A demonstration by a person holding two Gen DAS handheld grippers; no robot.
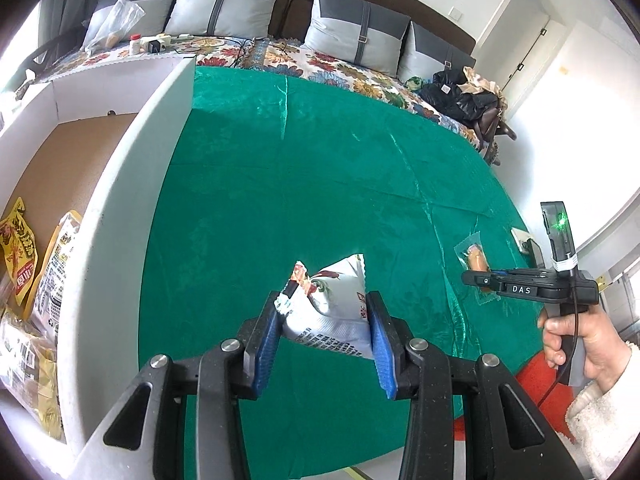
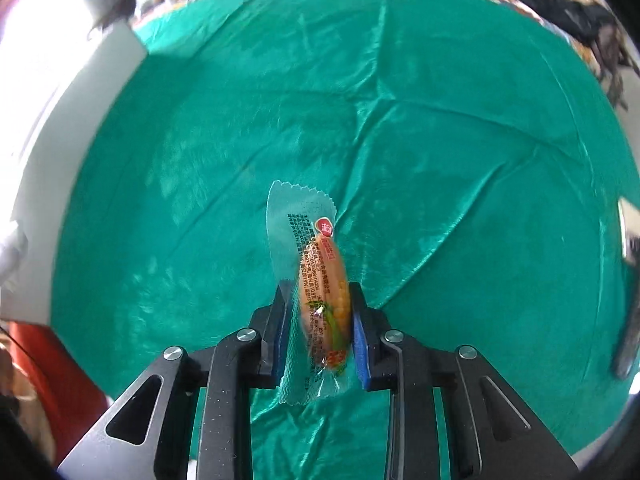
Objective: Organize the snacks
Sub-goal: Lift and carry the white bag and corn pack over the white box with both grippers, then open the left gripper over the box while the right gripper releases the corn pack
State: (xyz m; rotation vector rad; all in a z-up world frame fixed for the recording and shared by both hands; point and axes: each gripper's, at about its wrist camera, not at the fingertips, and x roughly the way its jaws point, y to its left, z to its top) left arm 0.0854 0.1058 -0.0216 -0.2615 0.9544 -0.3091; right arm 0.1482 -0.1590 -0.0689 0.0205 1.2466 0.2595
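My left gripper (image 1: pixel 326 316) is shut on a white snack bag (image 1: pixel 334 312) with red and black print, held above the green cloth (image 1: pixel 320 160). My right gripper (image 2: pixel 320 312) is shut on a clear-wrapped sausage (image 2: pixel 326 300) with a corn picture, held over the green cloth (image 2: pixel 440 140). The right gripper (image 1: pixel 476 279) also shows in the left wrist view at the right, with the sausage (image 1: pixel 476 260) at its fingertips. A white box (image 1: pixel 120 184) stands at the left with several snack packs (image 1: pixel 24 252) inside.
A sofa with grey cushions (image 1: pixel 228 4) and a floral cover runs along the back. A black bag (image 1: pixel 464 96) lies at the back right. The white box wall (image 2: pixel 60 128) borders the cloth on the left in the right wrist view.
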